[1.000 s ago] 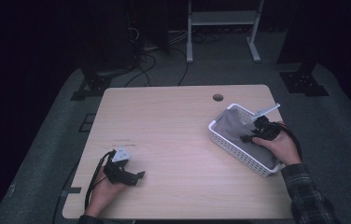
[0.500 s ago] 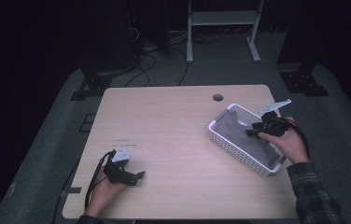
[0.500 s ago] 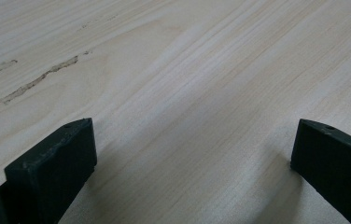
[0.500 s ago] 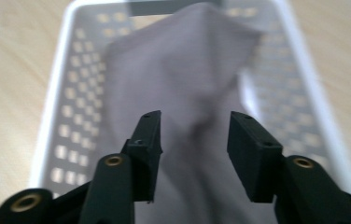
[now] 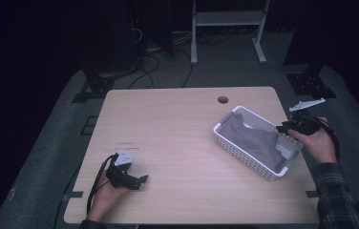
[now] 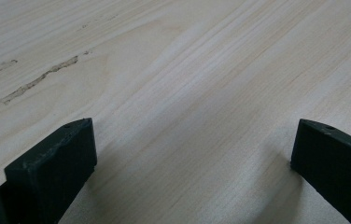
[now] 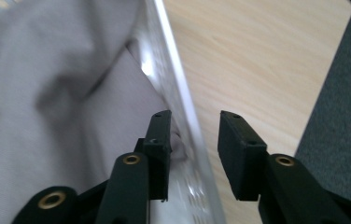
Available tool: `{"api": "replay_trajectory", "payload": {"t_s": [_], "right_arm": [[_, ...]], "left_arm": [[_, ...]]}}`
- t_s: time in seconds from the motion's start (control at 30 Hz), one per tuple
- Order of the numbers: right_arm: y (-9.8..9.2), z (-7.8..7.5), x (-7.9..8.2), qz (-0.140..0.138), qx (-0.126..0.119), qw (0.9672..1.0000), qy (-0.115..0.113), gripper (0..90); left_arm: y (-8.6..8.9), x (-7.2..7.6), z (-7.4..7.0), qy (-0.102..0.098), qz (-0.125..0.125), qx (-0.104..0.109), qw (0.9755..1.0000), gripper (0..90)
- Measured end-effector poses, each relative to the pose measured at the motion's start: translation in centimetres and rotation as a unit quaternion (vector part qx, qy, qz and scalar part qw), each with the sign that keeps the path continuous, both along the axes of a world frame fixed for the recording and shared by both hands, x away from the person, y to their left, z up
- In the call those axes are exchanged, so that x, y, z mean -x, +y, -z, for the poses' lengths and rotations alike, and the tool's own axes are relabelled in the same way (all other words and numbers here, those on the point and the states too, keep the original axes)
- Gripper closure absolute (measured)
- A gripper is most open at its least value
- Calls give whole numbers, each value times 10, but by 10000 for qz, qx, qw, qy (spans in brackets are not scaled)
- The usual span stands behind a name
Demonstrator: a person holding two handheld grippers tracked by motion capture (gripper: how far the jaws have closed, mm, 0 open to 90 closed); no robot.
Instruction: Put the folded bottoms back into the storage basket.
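1. I hold two grippers. My left gripper (image 5: 142,180) lies at the near left of the bench (image 5: 177,129); my right gripper (image 5: 282,128) is at the far right, over the basket's right wall.
2. There is one basket (image 5: 244,151) and one cloth (image 5: 256,142).
3. The basket is white plastic, rectangular, with perforated walls and a smooth rim. It sits skewed on the right part of the bench.
4. The cloth is grey, soft and creased. It lies inside the basket and covers most of its floor.
5. The bench is pale wood with fine straight grain, rounded corners and one round hole (image 5: 223,99) near its far edge.
6. My left fingers (image 6: 52,172) stand wide apart, with bare wood between them.
7. My right fingers (image 7: 158,154) have just been closing. They straddle the basket's rim: one inside against the cloth, one outside over the bench. A gap shows beside the outer one, so they grip nothing.
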State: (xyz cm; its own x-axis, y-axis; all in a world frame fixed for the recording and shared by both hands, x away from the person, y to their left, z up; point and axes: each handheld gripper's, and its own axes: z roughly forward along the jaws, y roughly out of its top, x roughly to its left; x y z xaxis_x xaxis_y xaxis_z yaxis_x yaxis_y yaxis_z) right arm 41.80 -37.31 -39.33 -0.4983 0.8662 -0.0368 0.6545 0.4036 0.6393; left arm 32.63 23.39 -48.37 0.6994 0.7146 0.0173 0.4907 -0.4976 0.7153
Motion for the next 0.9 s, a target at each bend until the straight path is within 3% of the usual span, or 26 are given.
{"api": "replay_trajectory", "payload": {"t_s": [0.17,0.43,0.63,0.9], "right_arm": [[-6,9,-1,63,-122,9997,192,752],[-3,9,0,74,-205,9992,327,793],[12,11,2,-53,-402,9985,380,825],[44,9,0,-276,-352,9980,440,845]], "left_arm": [[0,0,0,-1,0,0,10000,0],[0,0,0,0,0,0,10000,0],[0,0,0,0,1,0,10000,0],[0,0,0,-1,1,0,10000,0]]}}
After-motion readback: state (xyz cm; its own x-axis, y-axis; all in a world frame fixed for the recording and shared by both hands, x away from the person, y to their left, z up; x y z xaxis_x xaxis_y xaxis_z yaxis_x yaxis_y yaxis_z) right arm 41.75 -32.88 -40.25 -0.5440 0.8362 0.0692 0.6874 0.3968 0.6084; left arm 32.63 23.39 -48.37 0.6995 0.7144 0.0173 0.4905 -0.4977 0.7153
